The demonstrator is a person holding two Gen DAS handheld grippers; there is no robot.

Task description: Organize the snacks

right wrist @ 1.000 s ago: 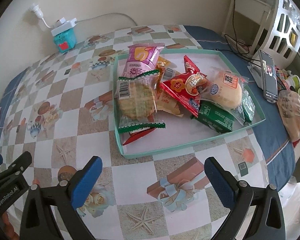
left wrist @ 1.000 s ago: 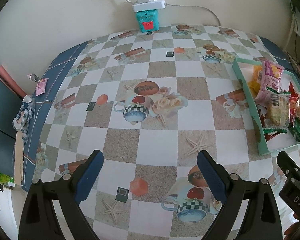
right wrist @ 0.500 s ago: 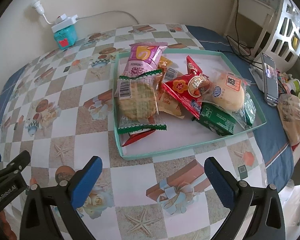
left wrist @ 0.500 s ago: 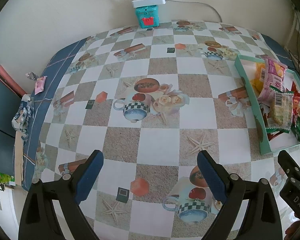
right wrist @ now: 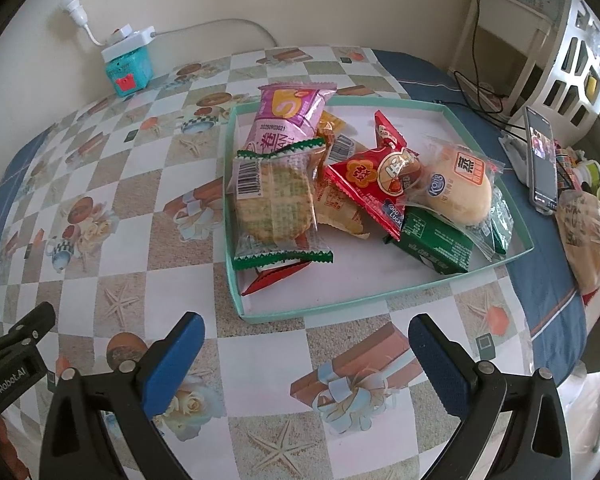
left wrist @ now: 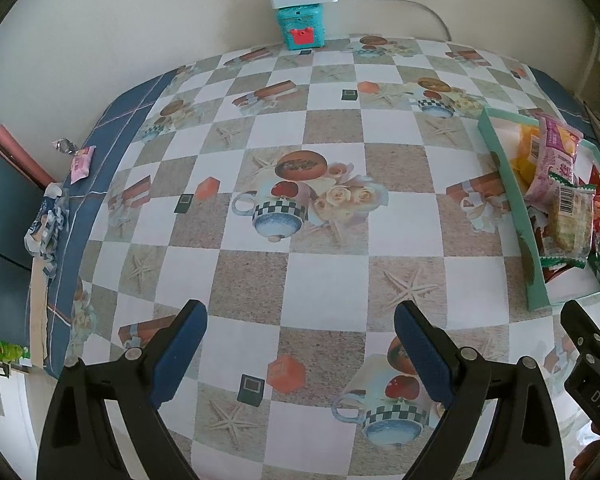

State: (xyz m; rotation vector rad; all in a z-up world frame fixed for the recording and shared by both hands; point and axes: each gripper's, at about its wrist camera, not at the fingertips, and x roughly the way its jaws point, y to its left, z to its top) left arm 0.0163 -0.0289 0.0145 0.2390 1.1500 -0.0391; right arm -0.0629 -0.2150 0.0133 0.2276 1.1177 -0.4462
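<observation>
while snacks (right wrist: 340, 184) sit piled in the teal tray (right wrist: 380, 298), left gripper (left wrist: 300, 344) fingers apart, right gripper (right wrist: 306, 354) fingers apart

free: tablecloth (left wrist: 324, 276) centre | blocked: tray (right wrist: 340, 307) heaped with snacks (right wrist: 340, 184)

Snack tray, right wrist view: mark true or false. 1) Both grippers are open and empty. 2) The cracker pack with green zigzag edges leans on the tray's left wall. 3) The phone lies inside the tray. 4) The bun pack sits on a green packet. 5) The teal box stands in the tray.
1) True: right gripper, left gripper.
2) True: cracker pack, tray.
3) False: the phone stands outside, right of the tray.
4) True: bun pack, green packet.
5) False: the teal box stands by the wall.
</observation>
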